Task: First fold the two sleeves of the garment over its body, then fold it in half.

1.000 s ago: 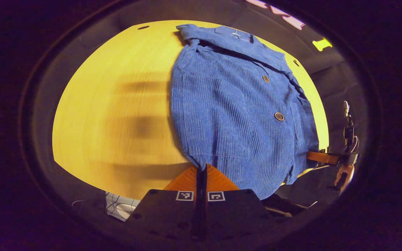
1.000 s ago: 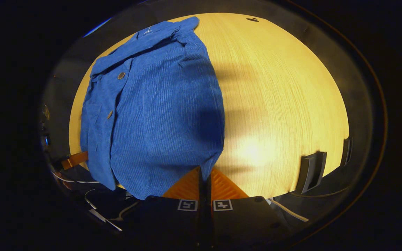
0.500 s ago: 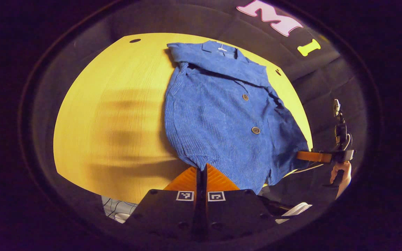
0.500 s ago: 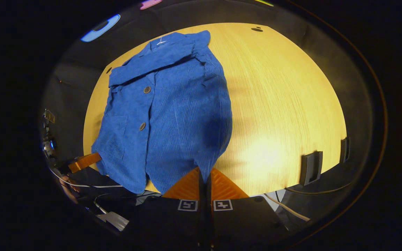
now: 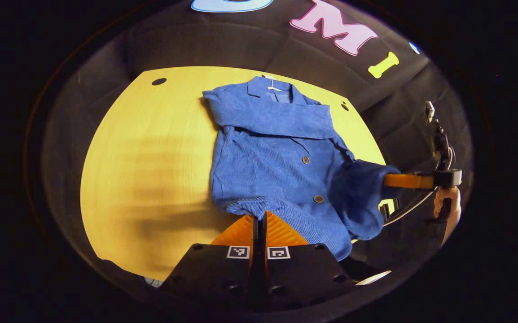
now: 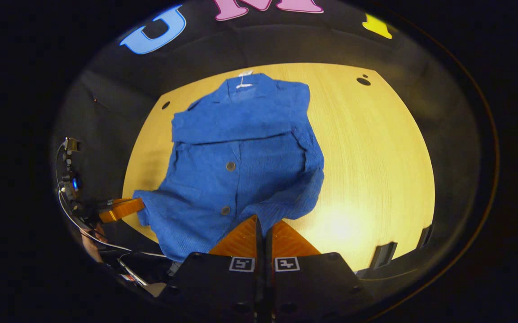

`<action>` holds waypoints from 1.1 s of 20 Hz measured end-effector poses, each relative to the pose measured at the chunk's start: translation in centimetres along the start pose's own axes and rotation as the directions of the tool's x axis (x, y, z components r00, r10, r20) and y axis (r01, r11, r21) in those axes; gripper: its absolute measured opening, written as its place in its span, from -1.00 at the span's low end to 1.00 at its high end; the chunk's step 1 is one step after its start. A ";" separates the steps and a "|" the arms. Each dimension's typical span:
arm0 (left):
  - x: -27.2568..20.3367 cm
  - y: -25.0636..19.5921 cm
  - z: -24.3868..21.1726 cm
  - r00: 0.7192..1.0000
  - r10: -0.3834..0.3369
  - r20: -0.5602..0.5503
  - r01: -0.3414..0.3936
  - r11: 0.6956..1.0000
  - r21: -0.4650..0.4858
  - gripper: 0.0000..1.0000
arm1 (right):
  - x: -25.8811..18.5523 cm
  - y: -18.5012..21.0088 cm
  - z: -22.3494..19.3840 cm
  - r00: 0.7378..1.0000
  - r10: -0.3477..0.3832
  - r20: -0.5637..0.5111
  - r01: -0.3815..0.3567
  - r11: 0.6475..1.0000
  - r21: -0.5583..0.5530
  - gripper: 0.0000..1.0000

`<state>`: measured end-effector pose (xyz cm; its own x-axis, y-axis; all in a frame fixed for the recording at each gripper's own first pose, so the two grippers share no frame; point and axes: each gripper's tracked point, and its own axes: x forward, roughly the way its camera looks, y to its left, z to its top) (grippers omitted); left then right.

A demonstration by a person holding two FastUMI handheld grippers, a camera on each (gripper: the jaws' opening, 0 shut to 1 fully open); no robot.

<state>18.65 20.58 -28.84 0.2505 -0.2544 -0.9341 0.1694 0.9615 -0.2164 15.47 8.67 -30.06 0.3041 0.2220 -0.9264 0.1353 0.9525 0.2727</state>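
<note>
A blue corduroy jacket (image 5: 277, 148) lies button side up on the yellow wooden table (image 5: 151, 157), collar at the far edge. A sleeve is folded across its chest. My left gripper (image 5: 259, 220) is shut on the near hem corner, and the cloth bunches at its tips. The right gripper (image 5: 387, 180) pinches the other hem corner off to the right, raised above the table. In the right gripper view the jacket (image 6: 241, 148) spreads ahead, with my right gripper (image 6: 261, 222) shut on its hem. The left gripper (image 6: 140, 205) holds the far-left corner.
A person's hand (image 5: 447, 204) holds the right gripper's handle, with cables trailing from it. Small dark holes (image 6: 363, 81) mark the table's far corners. A dark bracket (image 6: 382, 255) sits at the table's near right edge (image 6: 402, 215). The black cloth wall stands close behind.
Both grippers rose and drew back with the hem corners. The jacket's lower part lifted off the table and now sags between them, and more of the wall came into sight.
</note>
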 end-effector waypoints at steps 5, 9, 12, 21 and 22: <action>1.0 -1.1 5.7 0.999 0.039 0.020 -0.037 0.995 -0.088 -1.00 | 3.0 -0.3 7.4 0.997 0.072 0.001 -0.071 0.992 -0.101 -0.96; 3.3 -1.5 13.7 0.996 0.078 0.052 -0.063 0.965 -0.253 -1.00 | 6.5 -2.0 14.0 0.991 0.136 -0.020 -0.137 0.983 -0.122 -0.96; 3.9 -0.7 19.5 0.988 0.116 0.100 -0.077 0.940 -0.332 -1.00 | 8.8 -4.1 19.8 0.991 0.132 0.009 -0.129 0.978 -0.166 -0.96; 10.2 4.7 26.5 0.974 0.228 -0.010 -0.213 0.892 -0.399 -1.00 | 16.6 -6.8 26.6 0.994 0.105 0.016 -0.104 0.992 -0.074 -0.97; 11.0 5.0 26.8 0.973 0.229 -0.013 -0.214 0.886 -0.412 -1.00 | 17.3 -7.0 26.6 0.995 0.094 0.012 -0.093 0.992 -0.081 -0.96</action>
<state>47.83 19.74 -32.61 0.2708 -0.0256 -0.9623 -0.2965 0.9488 -0.1087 44.88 0.27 -41.10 0.3269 0.3080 -0.8935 0.0295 0.9416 0.3354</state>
